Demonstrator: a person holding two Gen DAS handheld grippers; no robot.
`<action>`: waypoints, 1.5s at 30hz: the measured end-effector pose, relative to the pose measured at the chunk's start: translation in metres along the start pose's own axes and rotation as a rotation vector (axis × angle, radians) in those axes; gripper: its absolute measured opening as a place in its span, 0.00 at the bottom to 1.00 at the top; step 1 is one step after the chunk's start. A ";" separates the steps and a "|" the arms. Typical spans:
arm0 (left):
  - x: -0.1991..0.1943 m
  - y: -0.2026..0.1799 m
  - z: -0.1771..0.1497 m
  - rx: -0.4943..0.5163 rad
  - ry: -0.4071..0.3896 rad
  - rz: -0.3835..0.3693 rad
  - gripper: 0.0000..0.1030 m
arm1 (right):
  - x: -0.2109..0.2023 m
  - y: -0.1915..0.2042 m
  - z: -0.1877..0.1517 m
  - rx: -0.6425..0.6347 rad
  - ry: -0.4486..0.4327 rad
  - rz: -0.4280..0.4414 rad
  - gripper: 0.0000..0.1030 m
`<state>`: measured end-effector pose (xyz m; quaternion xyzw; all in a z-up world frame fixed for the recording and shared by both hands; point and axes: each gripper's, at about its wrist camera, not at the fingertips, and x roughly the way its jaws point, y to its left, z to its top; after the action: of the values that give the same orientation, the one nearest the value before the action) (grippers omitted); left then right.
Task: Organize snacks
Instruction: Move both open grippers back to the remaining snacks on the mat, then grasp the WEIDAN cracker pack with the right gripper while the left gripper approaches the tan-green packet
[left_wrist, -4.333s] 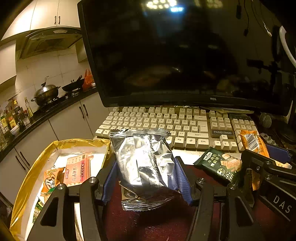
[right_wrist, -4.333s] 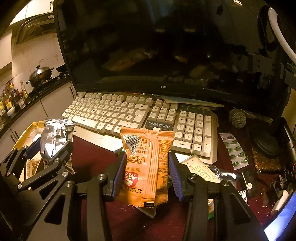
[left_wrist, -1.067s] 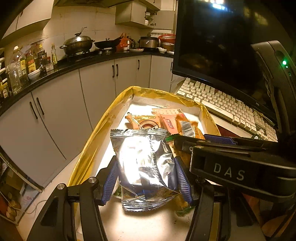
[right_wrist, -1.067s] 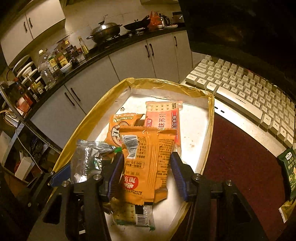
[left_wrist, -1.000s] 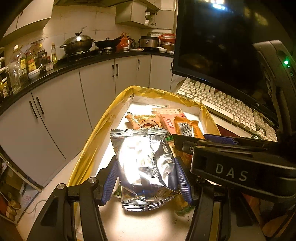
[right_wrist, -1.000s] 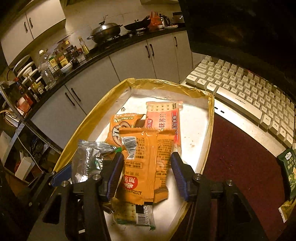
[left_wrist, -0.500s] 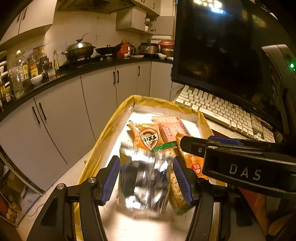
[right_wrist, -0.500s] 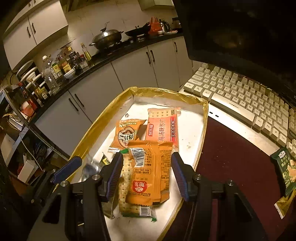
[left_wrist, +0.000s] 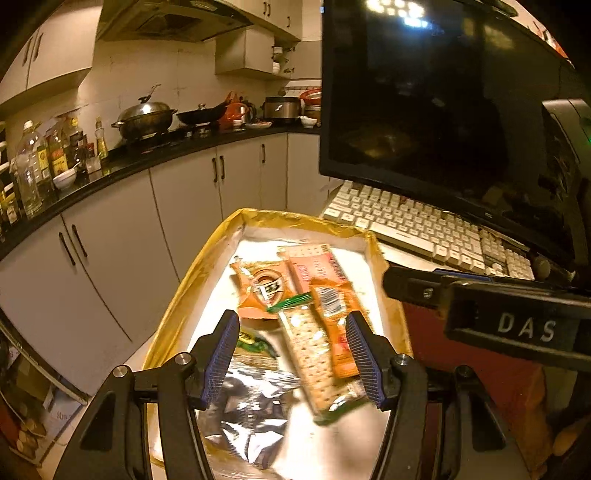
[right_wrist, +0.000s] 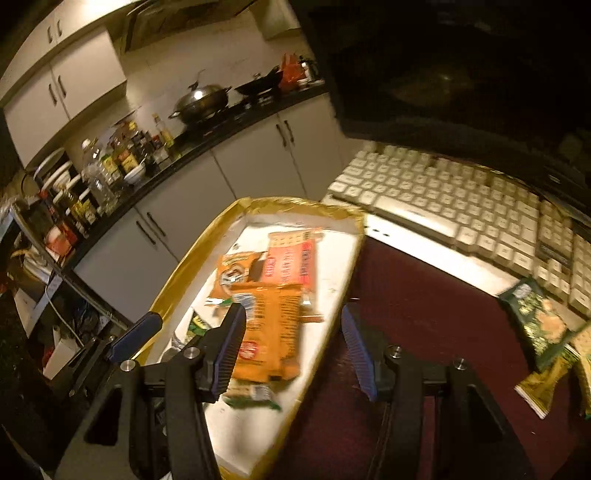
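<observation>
Snacks lie piled in the shallow gold-rimmed white-floored box (left_wrist: 258, 221), the landmark here: the crinkled silver foil packet (left_wrist: 251, 410) at its near end, the orange barcode-printed packet (right_wrist: 271, 328) on top of the heap mid-box. The left gripper (left_wrist: 291, 354) hangs above that near end, jaws apart and holding nothing; the right gripper (right_wrist: 291, 343) hovers over the box's right rim, likewise spread and empty. The step in hand looks like the release after a drop, so the next move calls for swinging to the dark green snack packets (right_wrist: 535, 325) on the dark red desk mat (right_wrist: 424, 314), right of the box. That mat offers open room; the cream keyboard (right_wrist: 461, 206) beyond the box's far-right corner and the box's raised rim are the edges to clear.
</observation>
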<state>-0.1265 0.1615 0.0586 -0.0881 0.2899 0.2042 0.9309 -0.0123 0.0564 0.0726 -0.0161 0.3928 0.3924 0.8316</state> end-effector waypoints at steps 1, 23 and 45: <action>-0.001 -0.003 0.000 0.006 0.001 -0.007 0.63 | -0.006 -0.008 -0.001 0.015 -0.009 -0.005 0.52; 0.027 -0.157 -0.008 0.234 0.251 -0.359 0.65 | -0.101 -0.232 -0.032 0.407 -0.165 -0.432 0.62; 0.045 -0.169 -0.008 0.273 0.289 -0.342 0.65 | -0.045 -0.210 -0.047 0.215 0.075 -0.403 0.58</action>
<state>-0.0239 0.0223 0.0342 -0.0378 0.4257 -0.0118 0.9040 0.0796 -0.1330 0.0108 -0.0203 0.4518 0.1736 0.8748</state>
